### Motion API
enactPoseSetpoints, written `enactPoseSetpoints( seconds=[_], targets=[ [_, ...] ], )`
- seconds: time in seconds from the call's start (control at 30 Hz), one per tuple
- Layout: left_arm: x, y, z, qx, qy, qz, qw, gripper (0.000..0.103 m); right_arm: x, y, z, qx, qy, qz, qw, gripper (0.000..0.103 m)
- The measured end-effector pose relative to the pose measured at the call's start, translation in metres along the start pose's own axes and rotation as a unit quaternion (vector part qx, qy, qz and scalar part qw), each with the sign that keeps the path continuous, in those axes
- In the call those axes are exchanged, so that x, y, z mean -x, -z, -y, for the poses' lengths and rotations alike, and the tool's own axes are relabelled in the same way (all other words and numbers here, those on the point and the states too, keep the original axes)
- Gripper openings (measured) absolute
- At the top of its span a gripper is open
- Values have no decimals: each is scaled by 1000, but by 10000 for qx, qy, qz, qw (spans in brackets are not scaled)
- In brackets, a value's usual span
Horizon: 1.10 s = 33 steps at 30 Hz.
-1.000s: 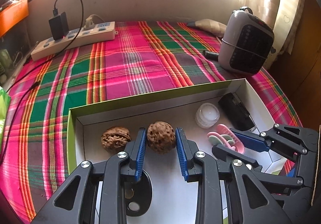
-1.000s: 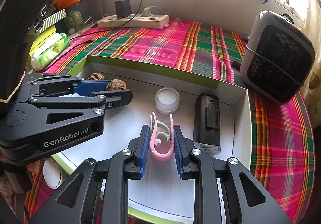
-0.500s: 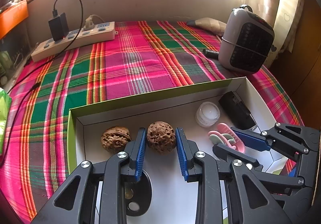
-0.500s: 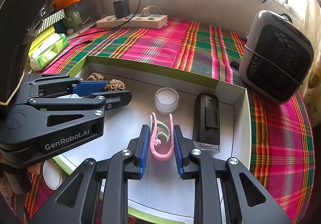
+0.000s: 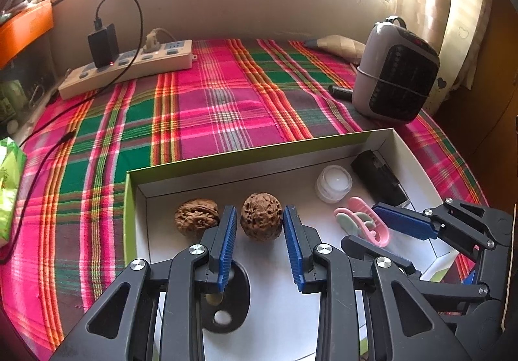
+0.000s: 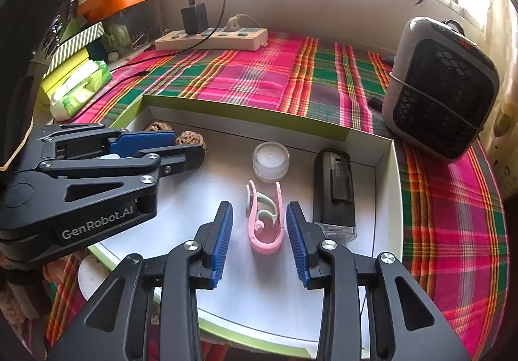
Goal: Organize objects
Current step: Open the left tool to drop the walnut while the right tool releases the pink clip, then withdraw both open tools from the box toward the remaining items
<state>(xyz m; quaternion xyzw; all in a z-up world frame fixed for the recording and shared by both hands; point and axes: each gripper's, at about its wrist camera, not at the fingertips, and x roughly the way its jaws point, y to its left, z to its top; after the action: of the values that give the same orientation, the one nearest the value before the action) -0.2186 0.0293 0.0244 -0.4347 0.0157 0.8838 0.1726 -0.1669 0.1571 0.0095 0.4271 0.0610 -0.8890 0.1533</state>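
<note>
A white box with green outer walls (image 5: 252,157) lies on the plaid cloth. Inside it stand two walnuts. One walnut (image 5: 260,217) rests on the box floor between the blue pads of my left gripper (image 5: 259,212), with thin gaps on both sides. The other walnut (image 5: 196,217) lies just to its left. My right gripper (image 6: 259,208) straddles a pink and pale green clip (image 6: 264,218); its jaws are opening and the pads stand off the clip. A small clear jar (image 6: 270,162) and a black device (image 6: 333,186) lie beyond the clip.
A grey heater (image 5: 395,76) stands on the cloth right behind the box's far right corner. A power strip (image 5: 129,69) with a black charger lies at the back left. A green tissue pack (image 6: 81,89) sits left of the box. A black flat piece (image 5: 226,302) lies under my left fingers.
The right gripper's jaws have spread and let go of the pink clip, which stays on the box floor. The left pads stand slightly wider around the walnut. Neither hand has moved.
</note>
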Motion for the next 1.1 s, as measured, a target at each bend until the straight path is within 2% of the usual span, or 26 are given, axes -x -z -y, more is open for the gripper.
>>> enactPoseSetpoints(
  seconds=[0.53, 1.1],
  targets=[
    [34, 14, -8, 212, 76, 259, 9994, 28, 25, 12, -4, -130, 4, 242, 9996, 36],
    [71, 43, -11, 383, 73, 539, 9978, 28, 56, 31, -11, -136, 35, 543, 9984, 36]
  ],
)
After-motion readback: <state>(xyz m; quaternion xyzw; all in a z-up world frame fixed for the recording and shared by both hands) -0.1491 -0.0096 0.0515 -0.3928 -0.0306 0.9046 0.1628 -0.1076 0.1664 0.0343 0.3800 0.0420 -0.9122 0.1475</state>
